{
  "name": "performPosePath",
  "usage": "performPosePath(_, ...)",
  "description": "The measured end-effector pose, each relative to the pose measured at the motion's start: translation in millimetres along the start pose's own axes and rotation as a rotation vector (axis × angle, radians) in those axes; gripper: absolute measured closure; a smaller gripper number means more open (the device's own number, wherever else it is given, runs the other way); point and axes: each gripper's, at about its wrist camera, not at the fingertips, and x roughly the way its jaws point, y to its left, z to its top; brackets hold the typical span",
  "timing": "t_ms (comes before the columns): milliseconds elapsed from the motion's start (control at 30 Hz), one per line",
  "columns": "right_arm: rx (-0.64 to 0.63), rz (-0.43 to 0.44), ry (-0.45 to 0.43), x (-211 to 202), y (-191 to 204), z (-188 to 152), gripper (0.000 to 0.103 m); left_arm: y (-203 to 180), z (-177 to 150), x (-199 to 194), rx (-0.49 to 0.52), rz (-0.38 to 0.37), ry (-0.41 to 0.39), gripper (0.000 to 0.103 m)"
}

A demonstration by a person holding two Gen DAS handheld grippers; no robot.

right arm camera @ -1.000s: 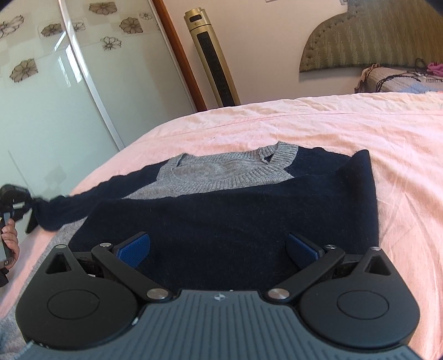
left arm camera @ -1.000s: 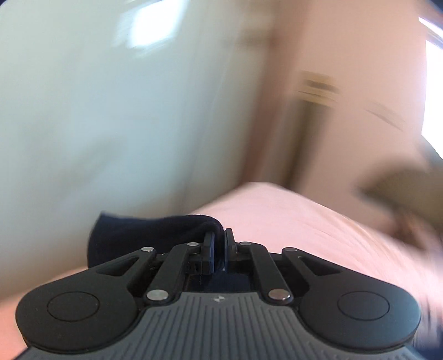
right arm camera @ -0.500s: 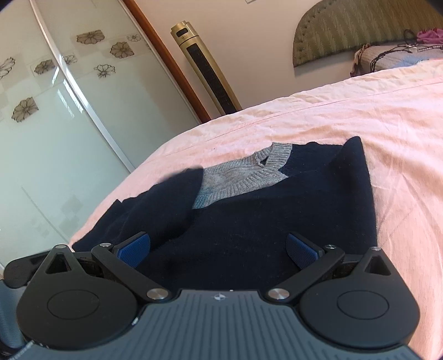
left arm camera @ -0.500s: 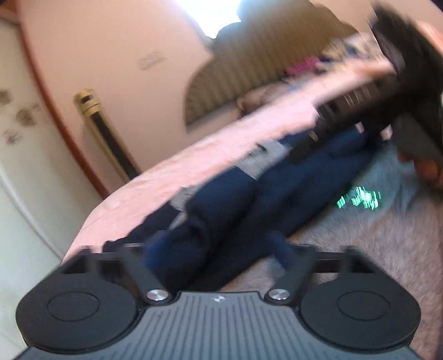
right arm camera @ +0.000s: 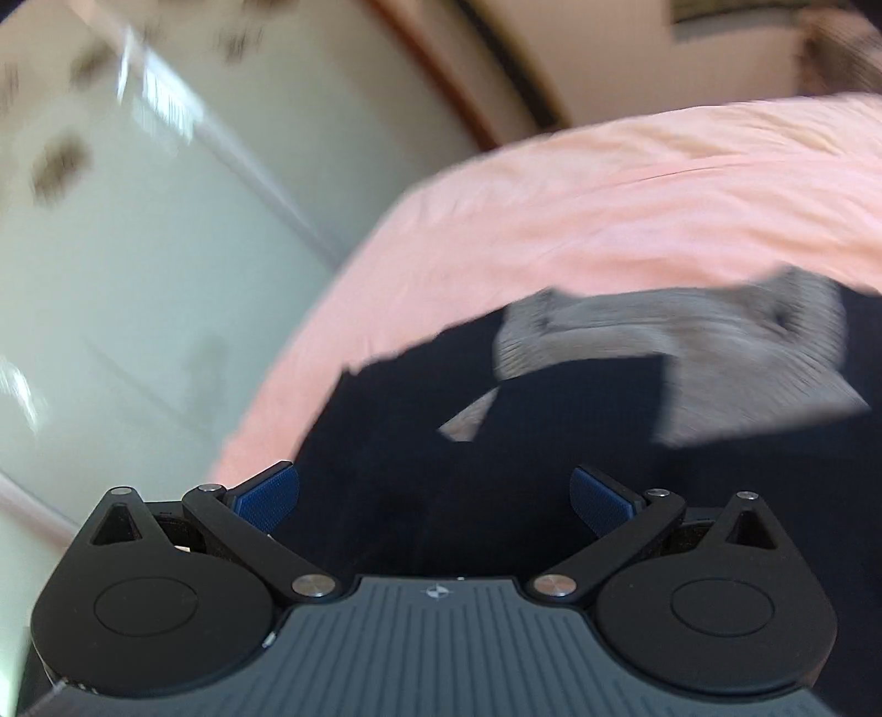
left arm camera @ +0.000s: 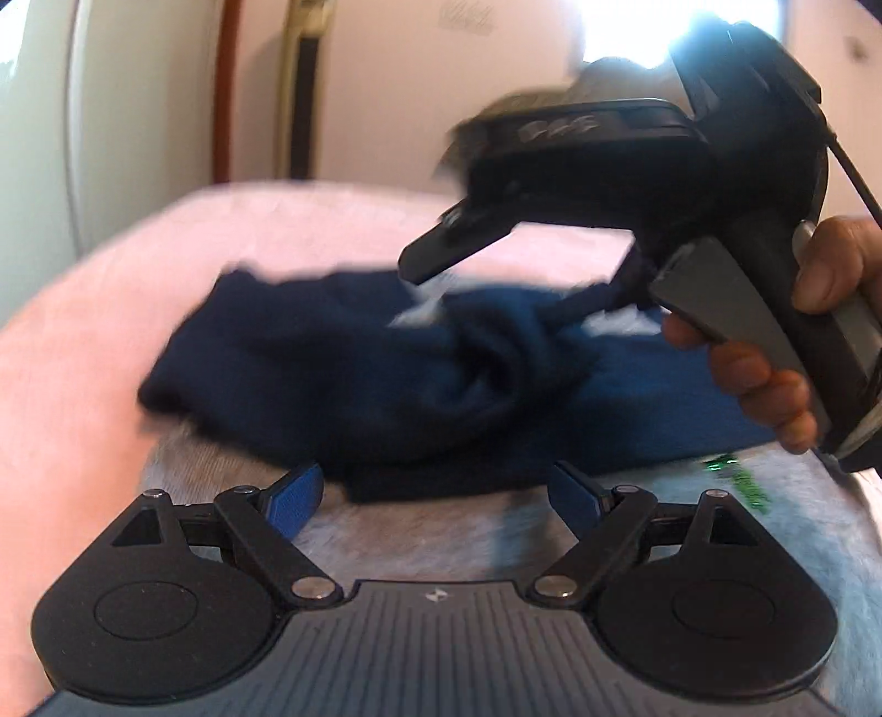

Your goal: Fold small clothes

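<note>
We recorded both fisheye views motion-blurred, edges curved; a blown-out window (left arm camera: 634,33) gave daylight glare top right.

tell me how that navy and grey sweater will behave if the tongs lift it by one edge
The sweater is probably floppy: its navy sleeve already lies bunched and twisted on the pink bedsheet. Lifted by one edge it would likely sag and unfold. The knit looks grippy rather than slippery, so the open left tongs should hold it.

I see a knitted sweater (right arm camera: 551,452), matt navy and grey wool, lying on a bed (right arm camera: 606,209) under soft, creased pink cloth. My fingers (left arm camera: 292,496) carry ribbed blue rubbery pads on matt black plastic, with shiny metal pins.
</note>
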Motion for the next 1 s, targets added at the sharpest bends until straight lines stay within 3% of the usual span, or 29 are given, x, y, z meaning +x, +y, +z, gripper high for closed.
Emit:
performPosePath(100, -0.192, -0.195, 0.083, 34.1, 25.8, 2.2, 0.0, 13.8, 0.7, -2.3, -0.063, -0.027, -0.012, 0.012)
performPosePath(167, -0.273, -0.329, 0.098, 37.5, 24.3, -7.0, 0.0, 15.7, 0.8, -0.7, -0.077, -0.036, -0.019, 0.011)
performPosePath(200, -0.289, -0.354, 0.091, 30.4, 20.2, -12.5, 0.0, 16.8, 0.5, -1.2, -0.082, -0.038, -0.021, 0.011)
performPosePath(467, -0.043, -0.423, -0.048, -82.3, -63.1, -78.2, 0.0, 21.0, -1.6, -4.1, -0.104, -0.058, -0.035, 0.01)
performPosePath(600, 0.099, -0.232, -0.156, -113.3, -82.7, -83.4, 0.0, 20.5, 0.3, -1.8, -0.098, -0.053, -0.033, 0.01)
performPosePath(667, 0.162, -0.18, -0.193, -118.3, -92.5, -78.2, 0.0, 20.6, 0.7, -1.4, -0.099, -0.053, -0.034, 0.01)
performPosePath(767, 0.232, -0.2, -0.207, -117.5, -108.1, -67.9, 0.0, 21.3, 1.0, 0.7, -0.108, -0.055, -0.038, 0.01)
performPosePath(867, 0.37, -0.164, -0.193, -112.8, -133.4, -58.4, 0.0, 22.3, 0.9, -0.1, -0.114, -0.06, -0.04, 0.01)
performPosePath(1000, 0.461, -0.108, -0.223, -118.9, -158.8, -52.5, 0.0, 22.9, 1.2, -1.3, -0.117, -0.061, -0.041, 0.01)
